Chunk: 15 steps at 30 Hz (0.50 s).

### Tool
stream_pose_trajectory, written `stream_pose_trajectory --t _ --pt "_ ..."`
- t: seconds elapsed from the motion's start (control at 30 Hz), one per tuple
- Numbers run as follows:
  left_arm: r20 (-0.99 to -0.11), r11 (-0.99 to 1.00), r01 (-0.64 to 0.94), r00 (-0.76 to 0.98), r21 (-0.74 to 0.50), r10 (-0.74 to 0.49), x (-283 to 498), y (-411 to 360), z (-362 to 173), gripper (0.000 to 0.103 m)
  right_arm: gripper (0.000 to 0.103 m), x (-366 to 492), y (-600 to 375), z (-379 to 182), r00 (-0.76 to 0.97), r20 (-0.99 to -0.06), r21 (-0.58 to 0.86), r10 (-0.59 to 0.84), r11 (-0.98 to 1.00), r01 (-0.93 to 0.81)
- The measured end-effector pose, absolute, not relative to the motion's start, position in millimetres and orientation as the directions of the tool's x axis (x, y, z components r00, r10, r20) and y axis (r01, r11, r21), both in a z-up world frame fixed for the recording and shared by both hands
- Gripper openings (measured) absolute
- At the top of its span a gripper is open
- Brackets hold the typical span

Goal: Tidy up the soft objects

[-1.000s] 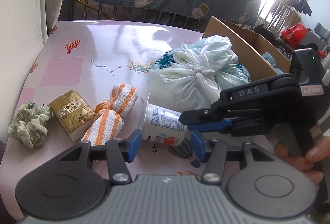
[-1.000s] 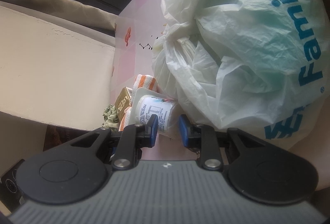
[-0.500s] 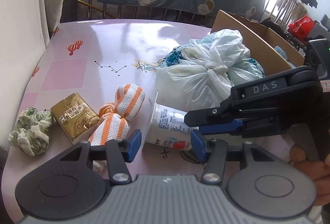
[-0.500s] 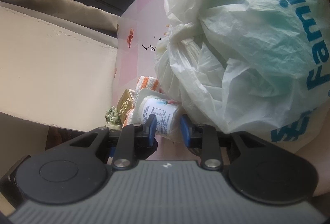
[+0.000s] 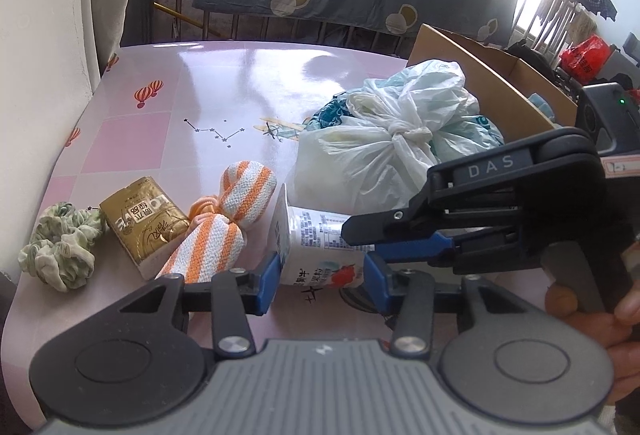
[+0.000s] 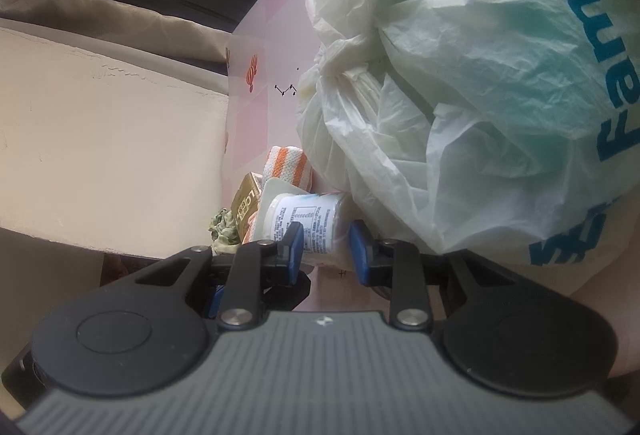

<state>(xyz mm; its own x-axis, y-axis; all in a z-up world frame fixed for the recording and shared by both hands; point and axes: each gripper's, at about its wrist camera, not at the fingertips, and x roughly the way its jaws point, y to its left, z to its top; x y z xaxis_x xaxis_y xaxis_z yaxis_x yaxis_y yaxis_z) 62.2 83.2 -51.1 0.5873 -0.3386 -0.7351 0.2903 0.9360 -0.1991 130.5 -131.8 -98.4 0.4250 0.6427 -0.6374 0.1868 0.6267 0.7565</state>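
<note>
A white yogurt cup (image 5: 320, 247) lies on its side on the pink table (image 5: 200, 95). It shows in the gap just ahead of my left gripper (image 5: 322, 285), whose jaws are closing; no pad visibly presses on it. My right gripper (image 5: 360, 243) comes in from the right, rolled on its side. Its tips are at the cup's base end and its pads (image 6: 294, 251) stand a little apart around nothing. The cup (image 6: 308, 223) lies just beyond them. An orange-striped knotted cloth (image 5: 224, 223) and a green scrunchie (image 5: 60, 251) lie to the left. Behind the cup sits a knotted plastic bag (image 5: 384, 155).
A gold packet (image 5: 140, 223) lies between the scrunchie and the striped cloth. An open cardboard box (image 5: 480, 75) stands at the back right, behind the bag. A hand (image 5: 580, 315) holds the right gripper's handle. The bag (image 6: 480, 95) fills the right wrist view.
The left gripper's pads have come a little closer together in front of the cup. The right gripper and the objects on the table have hardly shifted.
</note>
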Motion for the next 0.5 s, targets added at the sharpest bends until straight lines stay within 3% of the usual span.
stream_pose_trajectory --t 0.5 --pt "-0.713 0.949 0.272 0.633 -0.159 -0.301 24 85 -36 0.047 0.026 104 -135 -121 0.412 -0.552 0.833 0.725 0.466 0.298"
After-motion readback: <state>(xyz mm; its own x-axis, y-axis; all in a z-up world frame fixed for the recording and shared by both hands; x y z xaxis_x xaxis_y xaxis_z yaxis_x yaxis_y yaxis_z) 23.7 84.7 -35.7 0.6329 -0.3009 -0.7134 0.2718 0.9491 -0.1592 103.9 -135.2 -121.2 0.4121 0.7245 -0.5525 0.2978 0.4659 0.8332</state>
